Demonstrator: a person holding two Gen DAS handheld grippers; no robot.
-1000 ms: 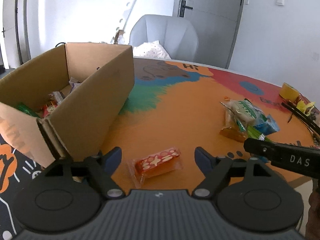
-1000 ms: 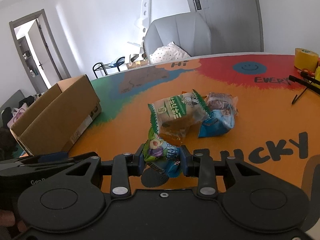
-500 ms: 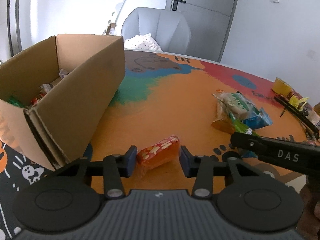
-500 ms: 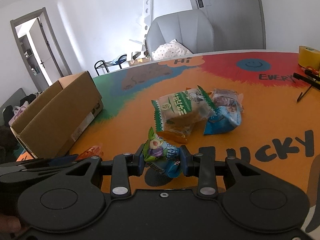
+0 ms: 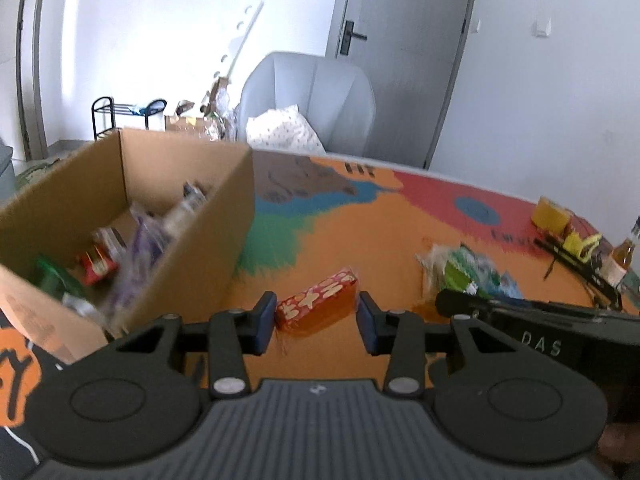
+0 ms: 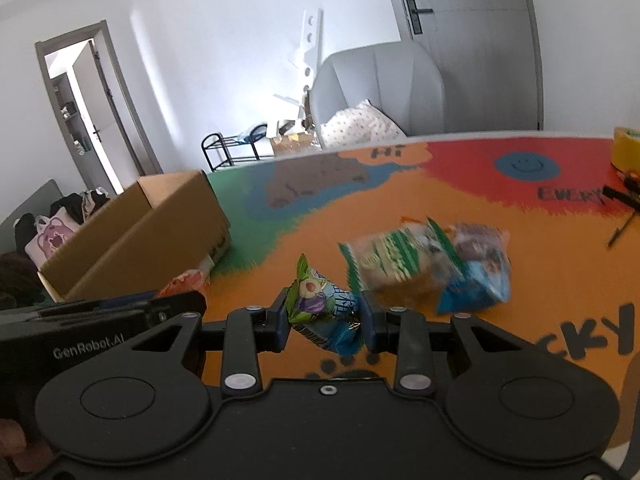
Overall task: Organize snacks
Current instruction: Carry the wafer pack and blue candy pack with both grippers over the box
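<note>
Left hand-held gripper (image 5: 316,322) pinches the red pack (image 5: 318,304); right hand-held gripper (image 6: 324,322) pinches the green-blue sachet (image 6: 322,308). Keep both pinches firm and clear the box (image 5: 192,248) wall before releasing.

Bright daylight, fisheye-bent edges, slight motion blur

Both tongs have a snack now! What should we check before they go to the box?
1. Left tongs squeezing the red snack: ok; its jaws have just closed on it.
2. Right tongs squeezing the green-and-blue packet: ok.
3. Cardboard box open on top: ok.
4. Room left inside the box: ok, though snacks already lie in it.
5. Both snacks lifted clear of the table: cannot tell.
6. Grips firm enough for the trip: cannot tell.
</note>
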